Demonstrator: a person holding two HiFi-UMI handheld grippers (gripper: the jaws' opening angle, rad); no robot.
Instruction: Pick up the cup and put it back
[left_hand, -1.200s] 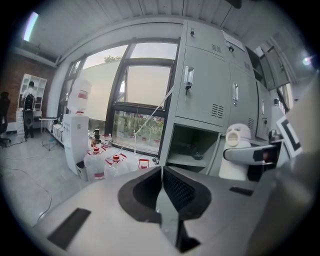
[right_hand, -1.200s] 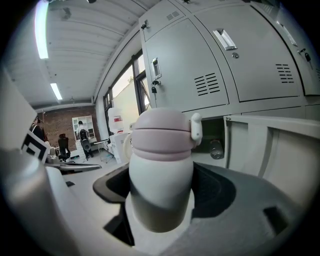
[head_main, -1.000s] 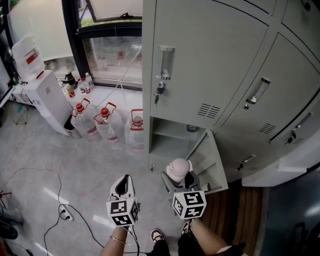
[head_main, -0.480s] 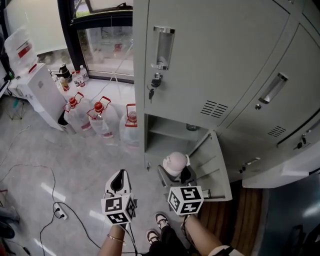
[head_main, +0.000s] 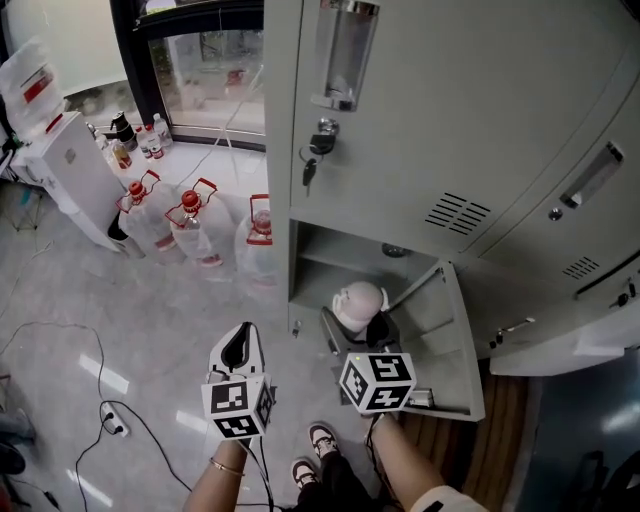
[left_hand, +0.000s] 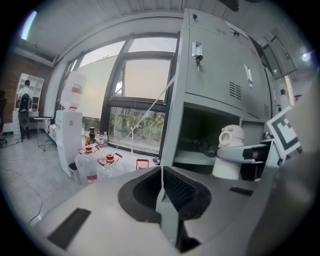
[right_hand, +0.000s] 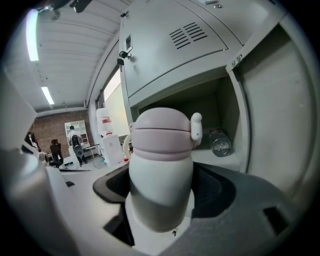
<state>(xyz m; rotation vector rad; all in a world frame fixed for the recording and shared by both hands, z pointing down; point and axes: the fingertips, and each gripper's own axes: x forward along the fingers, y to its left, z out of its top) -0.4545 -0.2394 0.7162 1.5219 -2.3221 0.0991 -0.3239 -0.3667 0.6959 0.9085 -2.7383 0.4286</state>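
Now my right gripper (head_main: 362, 322), clamped on the cup (head_main: 357, 303), has neared the open locker (head_main: 340, 262); my left gripper (head_main: 238, 348) is closed, empty. Shelving likely comes next.

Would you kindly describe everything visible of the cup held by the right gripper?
The cup is a white bottle with a pale pink lid and a small white tab at the lid's side, smooth like plastic. It stands upright, lid shut, clamped at its body between the right gripper's jaws, before the open locker compartment.

Upright white, pink-lidded cup (right_hand: 161, 165) clamped in right gripper (head_main: 365, 330).
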